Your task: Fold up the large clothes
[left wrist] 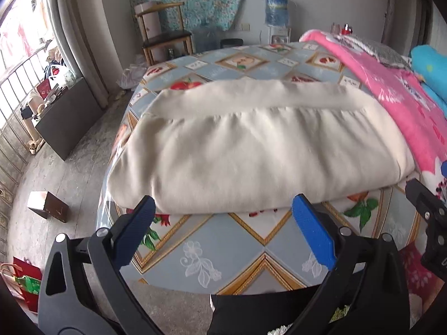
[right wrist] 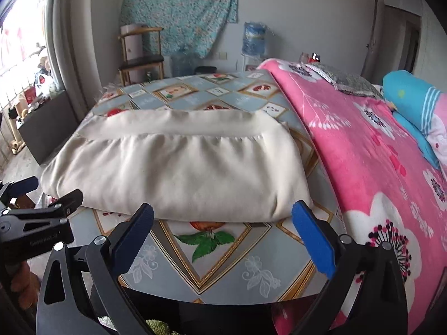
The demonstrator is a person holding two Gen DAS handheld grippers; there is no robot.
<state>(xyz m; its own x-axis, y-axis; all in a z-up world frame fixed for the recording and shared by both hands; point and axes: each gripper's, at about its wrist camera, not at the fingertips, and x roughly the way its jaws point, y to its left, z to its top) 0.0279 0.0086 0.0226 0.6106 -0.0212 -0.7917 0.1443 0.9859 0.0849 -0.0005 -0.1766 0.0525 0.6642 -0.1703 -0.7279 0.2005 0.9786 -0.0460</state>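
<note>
Left wrist view: left gripper fingers spread wide, nothing between them, hovering just short of the near edge. Right gripper same: wide open, empty. Beyond them the cream garment lies folded into a thick rectangular bundle on the bench, near edge rounded, ribbed hem band across the far side. Soft knit, few wrinkles. Folding looks done or nearly; maybe one more halving left. Glossy patterned cover underneath; fleecy pink blanket to the right.

Folded cream garment on patterned tablecloth, right tongs spread empty
</note>
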